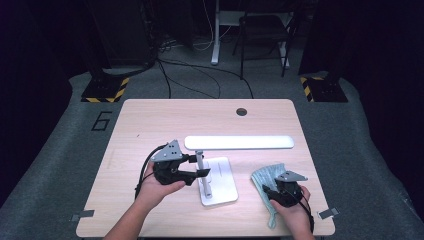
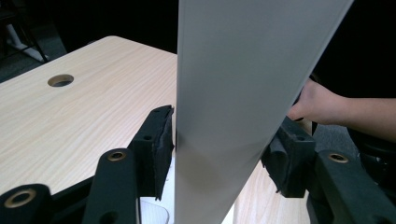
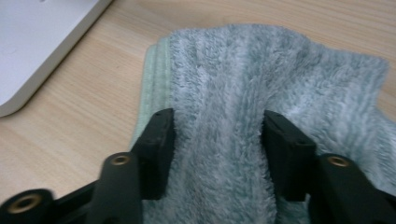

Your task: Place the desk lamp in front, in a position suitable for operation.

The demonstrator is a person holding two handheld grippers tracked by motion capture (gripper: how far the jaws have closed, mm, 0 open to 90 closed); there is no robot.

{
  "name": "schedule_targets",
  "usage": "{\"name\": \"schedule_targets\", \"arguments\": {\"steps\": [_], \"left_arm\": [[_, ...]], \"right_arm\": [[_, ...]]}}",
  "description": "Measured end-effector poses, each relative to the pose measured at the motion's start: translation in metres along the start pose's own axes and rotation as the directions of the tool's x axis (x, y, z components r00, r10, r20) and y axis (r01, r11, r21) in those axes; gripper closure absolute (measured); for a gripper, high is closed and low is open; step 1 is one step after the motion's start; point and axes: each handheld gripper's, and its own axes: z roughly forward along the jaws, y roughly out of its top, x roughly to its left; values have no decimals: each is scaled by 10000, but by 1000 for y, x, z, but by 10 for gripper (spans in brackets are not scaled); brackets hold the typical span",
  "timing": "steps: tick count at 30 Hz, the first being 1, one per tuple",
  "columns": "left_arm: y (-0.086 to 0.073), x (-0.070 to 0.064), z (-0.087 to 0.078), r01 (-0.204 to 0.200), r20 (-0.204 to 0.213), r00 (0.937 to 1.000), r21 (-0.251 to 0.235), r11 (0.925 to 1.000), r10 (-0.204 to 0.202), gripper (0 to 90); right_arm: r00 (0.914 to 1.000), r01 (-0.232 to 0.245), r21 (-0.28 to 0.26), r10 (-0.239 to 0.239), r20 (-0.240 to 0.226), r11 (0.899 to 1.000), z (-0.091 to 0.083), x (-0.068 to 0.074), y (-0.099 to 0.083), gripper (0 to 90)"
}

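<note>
Between our left gripper (image 1: 201, 165) jaws stands the lamp (image 1: 239, 142) post, braced for steadying; under our right gripper (image 3: 217, 140), jaws half-wide, lies the towel (image 3: 280, 88), bunching for a wipe.

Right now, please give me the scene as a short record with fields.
left gripper: jaws on either side of the desk lamp post
lamp head: white bar, between the jaws in the left gripper view
right gripper: jaws open, pressing into the towel
towel: pale green, bunched at the table front right
</note>
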Motion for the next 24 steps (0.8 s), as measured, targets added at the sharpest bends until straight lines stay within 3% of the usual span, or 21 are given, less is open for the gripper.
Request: {"name": "schedule_targets", "arguments": {"steps": [1, 3, 10, 16, 18, 21, 24], "left_arm": [[2, 1, -1, -61, 45, 10000, 77, 10000, 61, 477], [4, 0, 0, -52, 65, 10000, 63, 10000, 51, 497], [6, -1, 0, -149, 4, 9999, 184, 9997, 148, 503], [7, -1, 0, -130, -19, 9999, 206, 9997, 131, 506], [7, -1, 0, -165, -51, 9998, 200, 9997, 166, 505], [10, -3, -2, -99, -57, 9999, -254, 9996, 97, 487], [15, -4, -4, -176, -113, 9998, -258, 9995, 173, 504]], "right_arm": [[10000, 0, 0, 0, 0, 10000, 0, 0, 0, 552], [9997, 110, -14, -110, -206, 9999, -1, 3, 0, 658], [9981, -257, -91, 252, -557, 9996, -1, -2, 0, 714], [9991, 267, -13, -267, -317, 9996, -5, 2, 3, 736], [9991, 304, -170, -309, -307, 9994, -9, 3, 7, 736], [9985, 213, -509, -238, -489, 9985, -17, 6, 14, 736], [9959, 504, -921, -570, -700, 9945, -27, 15, 25, 735]]}}
